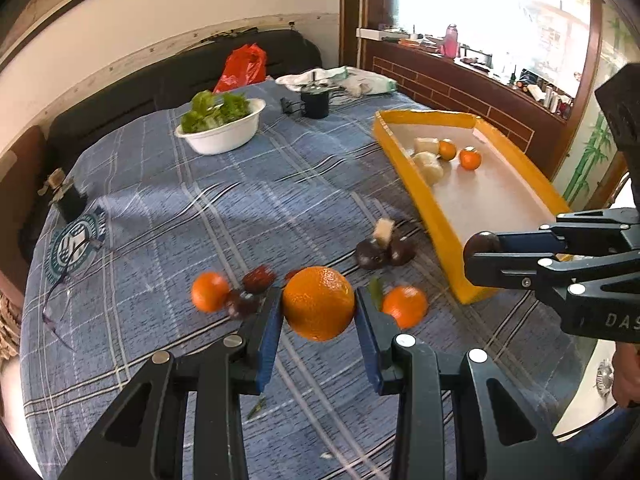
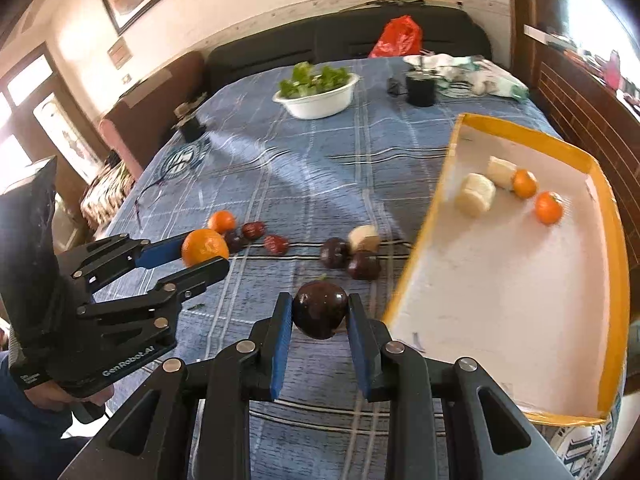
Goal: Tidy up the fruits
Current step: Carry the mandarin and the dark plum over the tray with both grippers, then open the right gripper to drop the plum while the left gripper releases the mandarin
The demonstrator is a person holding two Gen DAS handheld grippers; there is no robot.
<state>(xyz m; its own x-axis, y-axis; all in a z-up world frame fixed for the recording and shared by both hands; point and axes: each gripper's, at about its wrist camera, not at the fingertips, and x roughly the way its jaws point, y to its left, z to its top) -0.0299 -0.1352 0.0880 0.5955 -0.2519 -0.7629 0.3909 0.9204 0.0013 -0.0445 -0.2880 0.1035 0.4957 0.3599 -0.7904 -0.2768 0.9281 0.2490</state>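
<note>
orange in left gripper

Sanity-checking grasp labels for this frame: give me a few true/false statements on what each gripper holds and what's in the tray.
1. The left gripper is shut on a large orange. True.
2. The right gripper is open and holds nothing. False: it is shut on a dark round fruit.
3. The yellow tray holds two small oranges. True.
4. The white bowl holds oranges. False: it holds leafy greens.
</note>
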